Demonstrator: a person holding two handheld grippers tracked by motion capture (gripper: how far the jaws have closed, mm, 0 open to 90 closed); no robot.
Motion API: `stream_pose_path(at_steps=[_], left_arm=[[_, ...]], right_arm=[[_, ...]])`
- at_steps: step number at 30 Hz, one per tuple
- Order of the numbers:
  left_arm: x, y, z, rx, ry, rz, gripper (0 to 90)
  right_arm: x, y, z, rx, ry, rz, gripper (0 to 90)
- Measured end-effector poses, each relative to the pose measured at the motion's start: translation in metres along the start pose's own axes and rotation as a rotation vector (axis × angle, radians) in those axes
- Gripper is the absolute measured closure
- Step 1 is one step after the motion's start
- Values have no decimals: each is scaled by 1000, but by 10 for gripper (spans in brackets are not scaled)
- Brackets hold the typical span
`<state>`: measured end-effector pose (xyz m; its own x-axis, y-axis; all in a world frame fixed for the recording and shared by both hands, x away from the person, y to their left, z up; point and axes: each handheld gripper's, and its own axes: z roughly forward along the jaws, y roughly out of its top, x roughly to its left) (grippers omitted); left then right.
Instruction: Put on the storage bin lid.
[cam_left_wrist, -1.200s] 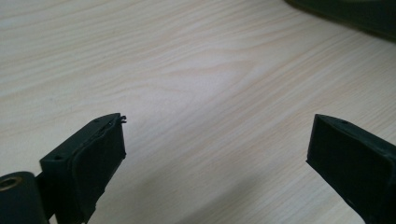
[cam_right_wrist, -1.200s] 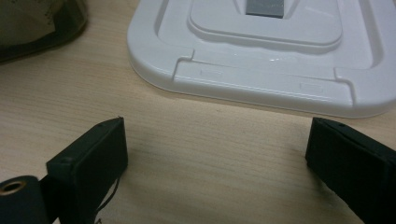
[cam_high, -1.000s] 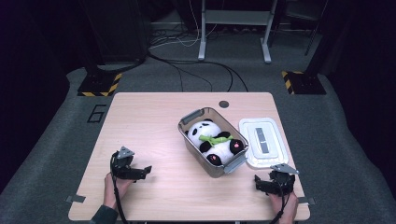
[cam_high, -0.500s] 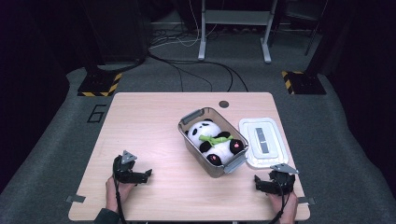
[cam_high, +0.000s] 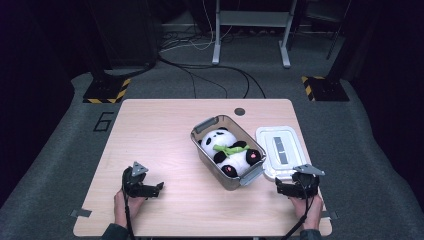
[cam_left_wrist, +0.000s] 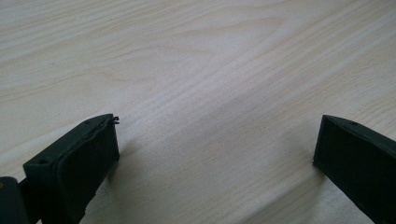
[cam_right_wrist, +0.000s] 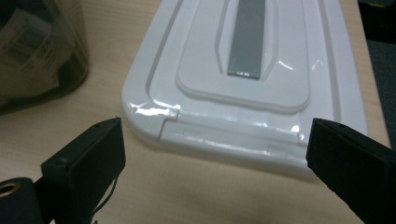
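1. Worktop (cam_high: 165, 130): pale wood, same layout as a second ago; nothing on it shifted.
2. Clear bin (cam_high: 227, 152): right of centre, set at an angle, unmoved, open at the top.
3. White lid (cam_high: 280, 150): flat on the worktop just right of the bin, grey strip facing up, unmoved; seen close in the right gripper view (cam_right_wrist: 247, 70), near edge just ahead of the jaws.
4. Panda toy (cam_high: 231, 152): lying inside the bin with a green band across the chest, same pose as before.
5. Left gripper (cam_high: 159, 188): slid slightly toward the person over the last second, now low at the near left edge, well apart from the bin; jaws spread wide over bare wood in the left gripper view (cam_left_wrist: 215, 149), holding nothing.
6. Right gripper (cam_high: 278, 187): barely moved, near the lid's near corner; jaws spread wide (cam_right_wrist: 215, 154), framing the lid's near edge without touching it.
7. Judgement: toy already packed, lid not yet on. Left side easing away, right side lined up on the lid; likely next step a pinch on the lid's near edge, then a carry across onto the bin.
8. Risk: thin rim lying flat on the worktop, so an easy slip out of a shallow pinch.
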<state>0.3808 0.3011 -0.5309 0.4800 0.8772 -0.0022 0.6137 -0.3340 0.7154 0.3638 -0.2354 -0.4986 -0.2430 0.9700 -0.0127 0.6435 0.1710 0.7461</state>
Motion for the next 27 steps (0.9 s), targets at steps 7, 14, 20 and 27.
stream_pose_path(at_steps=[7,14,20,27], left_arm=[[0,0,0,1,1,1,0],[0,0,0,-5,6,-8,1],[0,0,0,-3,7,-5,1],[0,0,0,-6,6,-9,1]], right_arm=[[-7,29,10,-16,-13,-9,0],[-16,61,39,-2,-24,-20,17],[-24,82,77,57,-37,-6,159],[-27,92,100,135,-63,10,453]])
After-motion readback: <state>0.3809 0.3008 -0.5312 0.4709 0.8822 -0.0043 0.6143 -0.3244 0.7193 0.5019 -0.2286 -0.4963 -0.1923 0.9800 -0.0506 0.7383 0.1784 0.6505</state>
